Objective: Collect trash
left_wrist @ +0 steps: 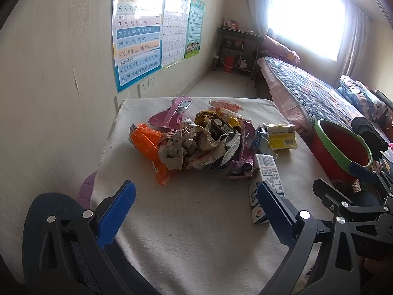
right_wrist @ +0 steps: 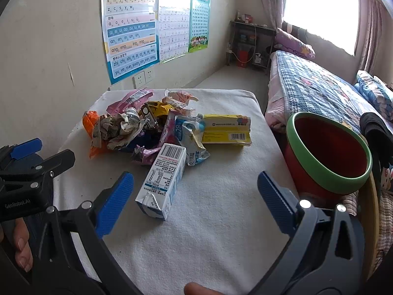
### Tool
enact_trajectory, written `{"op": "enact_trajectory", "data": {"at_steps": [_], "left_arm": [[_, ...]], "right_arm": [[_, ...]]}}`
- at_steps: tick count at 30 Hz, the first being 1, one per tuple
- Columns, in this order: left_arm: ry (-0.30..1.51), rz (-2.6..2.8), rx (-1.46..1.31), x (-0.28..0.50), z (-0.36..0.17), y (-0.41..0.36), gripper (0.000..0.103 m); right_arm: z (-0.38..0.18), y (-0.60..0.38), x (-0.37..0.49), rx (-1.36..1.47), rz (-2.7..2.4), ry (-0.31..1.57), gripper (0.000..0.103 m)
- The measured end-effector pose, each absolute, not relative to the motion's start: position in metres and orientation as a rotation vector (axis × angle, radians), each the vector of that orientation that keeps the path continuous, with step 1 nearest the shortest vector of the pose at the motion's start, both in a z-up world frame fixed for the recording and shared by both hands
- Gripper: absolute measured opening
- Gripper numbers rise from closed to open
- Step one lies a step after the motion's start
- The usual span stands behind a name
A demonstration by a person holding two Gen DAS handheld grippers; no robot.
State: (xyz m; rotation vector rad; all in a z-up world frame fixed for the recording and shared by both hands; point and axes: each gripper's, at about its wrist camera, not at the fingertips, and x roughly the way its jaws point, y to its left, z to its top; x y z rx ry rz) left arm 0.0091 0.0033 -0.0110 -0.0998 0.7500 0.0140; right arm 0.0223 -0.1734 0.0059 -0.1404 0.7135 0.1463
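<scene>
Both blue-padded grippers, left (left_wrist: 196, 211) and right (right_wrist: 195, 202), hover wide open and empty; next, probably grasp the white rectangular milk carton (right_wrist: 163, 180) for the red green-rimmed plastic bin (right_wrist: 329, 154).

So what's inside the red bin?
The red bin looks empty: only its bare red inner wall shows, no trash. Its green rim hides the near side of the bottom, so that part can't be checked.

- Lit by daylight from the window (left_wrist: 307, 17) at one o'clock, blown out to pure white with no detail.
- Glare washing over the wall posters (left_wrist: 137, 32) at eleven o'clock in the left wrist view, fading the print.
- Soft, faint shadows under the trash pile (right_wrist: 147, 127).
- Strong fisheye bending at the edges, black corners around the circle.
- Slightly hazy centre, soft rim.
</scene>
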Motion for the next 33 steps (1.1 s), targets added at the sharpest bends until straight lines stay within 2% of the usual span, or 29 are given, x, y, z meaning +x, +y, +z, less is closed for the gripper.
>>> {"op": "enact_trajectory", "data": {"at_steps": [33], "left_arm": [[0.751,0.017,-0.127,0.0100,-0.0116,0.0070,0.095]], "right_arm": [[0.0027,-0.1735,0.0241,-0.141,0.149,0.726,0.099]]}}
